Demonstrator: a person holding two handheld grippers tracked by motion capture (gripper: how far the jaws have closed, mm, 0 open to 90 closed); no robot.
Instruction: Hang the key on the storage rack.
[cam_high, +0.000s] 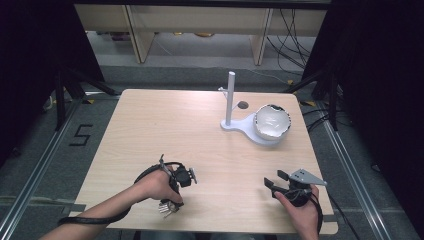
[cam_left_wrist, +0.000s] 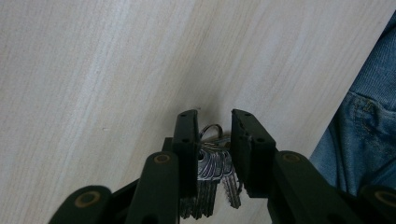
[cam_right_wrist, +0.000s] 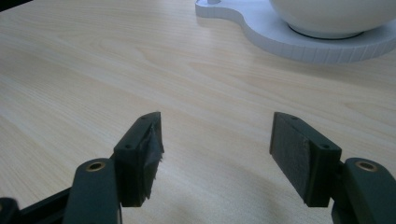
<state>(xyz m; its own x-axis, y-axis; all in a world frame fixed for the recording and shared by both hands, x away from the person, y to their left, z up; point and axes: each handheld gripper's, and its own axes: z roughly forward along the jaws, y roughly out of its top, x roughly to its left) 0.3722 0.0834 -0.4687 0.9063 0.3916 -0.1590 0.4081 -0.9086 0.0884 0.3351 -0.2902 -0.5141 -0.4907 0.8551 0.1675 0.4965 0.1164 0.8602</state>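
A bunch of silver keys on a ring lies near the table's front edge, by the person's left hand. My left gripper points down at the bunch, its jaws closed against both sides of the keys. My right gripper rests low at the front right, open, with nothing between its jaws. It points toward the white stand.
A white stand with an upright pole sits at the back right of the wooden table; a white bowl rests on its base. A blue denim leg is beside the front edge.
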